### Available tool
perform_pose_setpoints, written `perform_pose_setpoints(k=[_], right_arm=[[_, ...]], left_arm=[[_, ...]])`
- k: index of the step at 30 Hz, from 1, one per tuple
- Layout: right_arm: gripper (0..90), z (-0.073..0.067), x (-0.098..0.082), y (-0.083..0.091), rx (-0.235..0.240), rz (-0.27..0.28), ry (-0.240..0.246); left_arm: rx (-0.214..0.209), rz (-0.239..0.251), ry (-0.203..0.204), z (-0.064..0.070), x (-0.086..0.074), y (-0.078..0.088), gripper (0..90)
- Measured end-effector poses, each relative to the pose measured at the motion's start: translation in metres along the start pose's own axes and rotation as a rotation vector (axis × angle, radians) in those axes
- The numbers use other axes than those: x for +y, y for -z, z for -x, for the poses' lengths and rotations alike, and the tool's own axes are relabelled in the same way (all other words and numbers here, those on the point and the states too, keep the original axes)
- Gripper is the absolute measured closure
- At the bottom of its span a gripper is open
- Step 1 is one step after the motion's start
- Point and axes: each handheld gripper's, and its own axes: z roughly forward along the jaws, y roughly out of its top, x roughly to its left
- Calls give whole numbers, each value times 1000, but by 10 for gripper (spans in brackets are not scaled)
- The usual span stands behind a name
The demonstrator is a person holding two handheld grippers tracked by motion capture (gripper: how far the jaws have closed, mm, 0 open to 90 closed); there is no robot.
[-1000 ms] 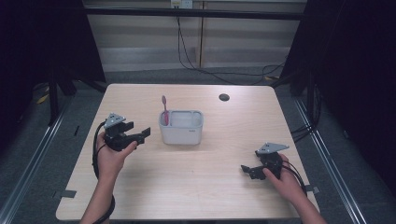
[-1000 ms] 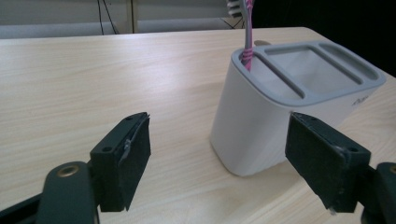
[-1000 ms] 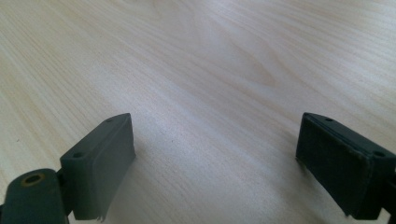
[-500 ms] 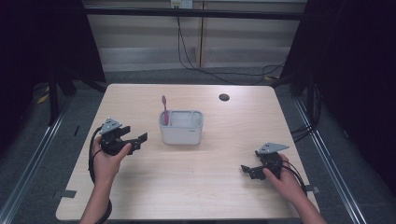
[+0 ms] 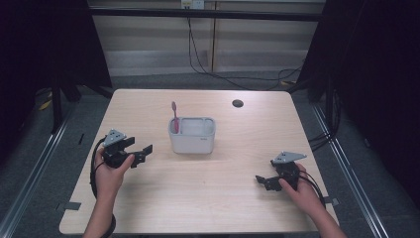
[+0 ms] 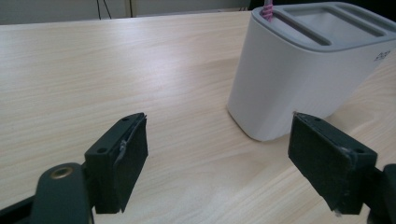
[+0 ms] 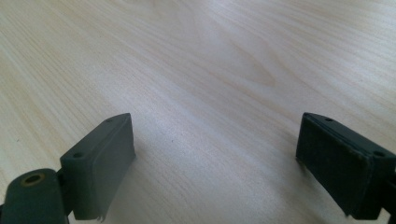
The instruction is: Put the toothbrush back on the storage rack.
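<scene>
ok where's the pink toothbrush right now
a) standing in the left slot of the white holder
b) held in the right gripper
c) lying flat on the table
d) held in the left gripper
a: the toothbrush stands upright in the left end of the holder, and both grippers' jaws are open and empty.

matt white plastic holder [image 6: 299, 70], wood-grain table [image 6: 116, 65]
</scene>
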Motion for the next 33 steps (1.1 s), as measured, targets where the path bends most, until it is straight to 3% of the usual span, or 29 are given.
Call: perform_pose_setpoints(k=[16, 19, 25, 27, 33], right_arm=[[109, 0, 0, 0, -1, 1, 1], [109, 0, 0, 0, -1, 1, 1], [109, 0, 0, 0, -1, 0, 0], [109, 0, 0, 0, -1, 0, 0], [109, 0, 0, 0, 0, 0, 1]], left_arm=[[-9, -36, -22, -5, -14, -5, 218], [-11, -72, -33, -9, -21, -9, 223], [-12, -82, -42, -12, -26, -12, 232], [-5, -107, -57, -13, -28, -12, 232], [11, -115, -41, -15, -33, -14, 232]])
